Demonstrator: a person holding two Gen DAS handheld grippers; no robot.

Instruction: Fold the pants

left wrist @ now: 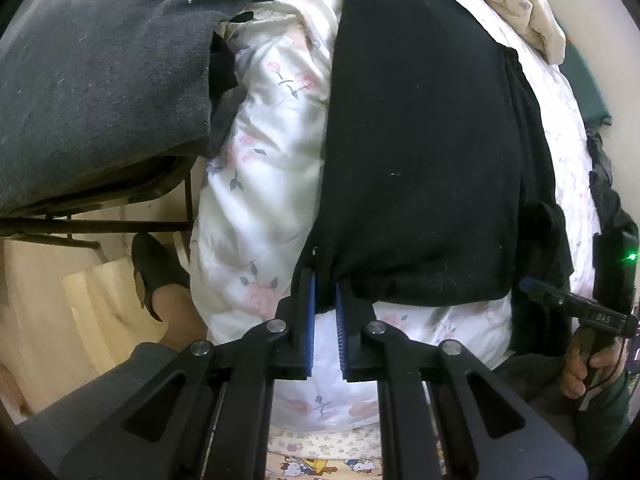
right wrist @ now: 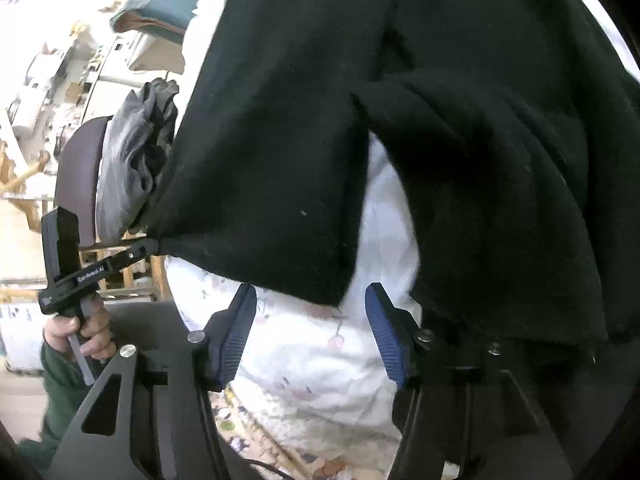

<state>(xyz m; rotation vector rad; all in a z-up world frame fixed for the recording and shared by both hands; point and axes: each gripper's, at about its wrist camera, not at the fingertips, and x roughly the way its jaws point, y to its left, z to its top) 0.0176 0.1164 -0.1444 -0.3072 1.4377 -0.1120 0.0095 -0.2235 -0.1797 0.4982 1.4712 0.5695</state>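
Observation:
Black pants [left wrist: 420, 140] lie spread on a white floral duvet [left wrist: 272, 160]. In the left wrist view my left gripper [left wrist: 325, 280] is shut on the near left corner of the pants, its blue pads almost together. From the right wrist view that gripper [right wrist: 154, 245] pinches the same corner, pulled taut. My right gripper [right wrist: 310, 288] stands open; a folded corner of the pants [right wrist: 280, 140] hangs just past its blue pads [right wrist: 240, 328], which do not press on it. The right gripper [left wrist: 528, 283] also shows at the pants' near right edge, held by a hand [left wrist: 580, 372].
A dark grey cloth [left wrist: 100, 80] lies on a metal-framed stand at the left, a person's shoe [left wrist: 160, 272] below it. Cream bedding [left wrist: 512, 0] is bunched at the far end. A grey garment [right wrist: 132, 152] hangs on a chair back [right wrist: 80, 168]. A cartoon-print sheet [left wrist: 320, 468] edges the bed.

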